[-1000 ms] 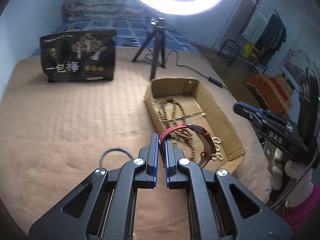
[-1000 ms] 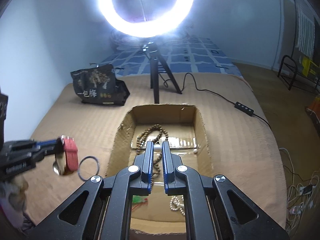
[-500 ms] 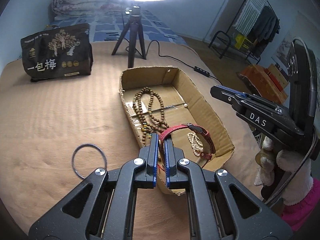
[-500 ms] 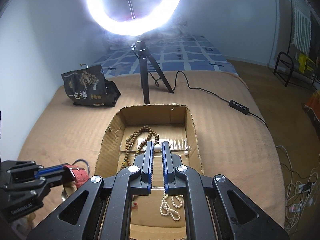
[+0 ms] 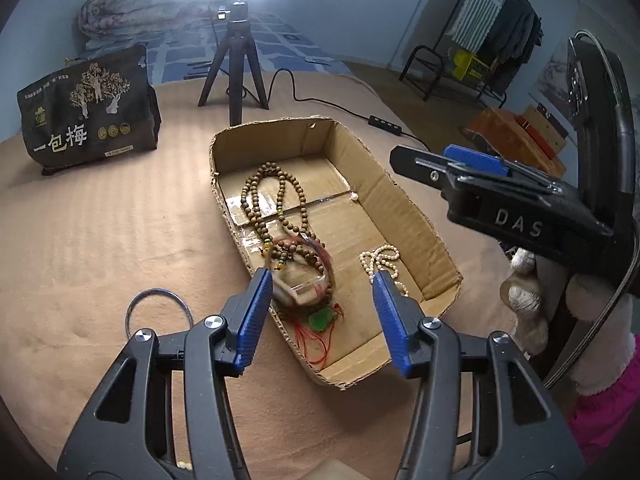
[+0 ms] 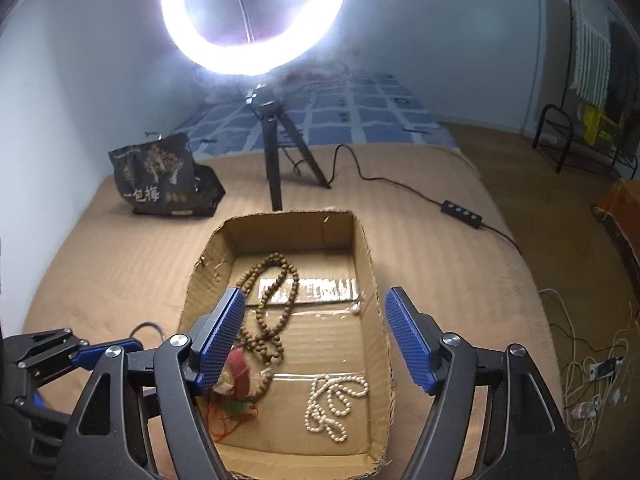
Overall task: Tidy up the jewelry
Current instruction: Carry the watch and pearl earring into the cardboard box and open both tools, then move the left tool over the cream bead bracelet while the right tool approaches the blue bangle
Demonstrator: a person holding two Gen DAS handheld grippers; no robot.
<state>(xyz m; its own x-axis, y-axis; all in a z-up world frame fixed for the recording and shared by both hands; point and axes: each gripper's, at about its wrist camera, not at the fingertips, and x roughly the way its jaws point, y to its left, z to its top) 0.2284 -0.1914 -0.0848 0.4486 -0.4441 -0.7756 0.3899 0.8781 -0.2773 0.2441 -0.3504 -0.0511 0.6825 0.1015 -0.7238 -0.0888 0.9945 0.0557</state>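
An open cardboard box [image 5: 408,208] [image 6: 368,264] lies on the tan bed. It holds a brown bead necklace [image 5: 280,200] [image 6: 276,304], a white pearl strand [image 5: 380,260] [image 6: 332,400], a green pendant on red cord [image 5: 320,318] [image 6: 236,406] and the red watch-like bracelet [image 5: 308,288] [image 6: 238,368]. My left gripper [image 5: 322,314] is open and empty just above the box's near-left corner, over the bracelet. My right gripper [image 6: 312,338] is open and empty above the box's near end. A thin metal bangle [image 5: 156,312] lies on the bed left of the box.
A black snack bag [image 5: 88,120] [image 6: 164,176] stands at the back left. A ring-light tripod [image 5: 236,64] [image 6: 276,148] stands behind the box, its cable and switch [image 6: 460,210] running right. Cables and a power strip [image 6: 596,368] lie on the floor right.
My left gripper opened and let the red bracelet drop into the box beside the beads. My right gripper also opened, above the box.
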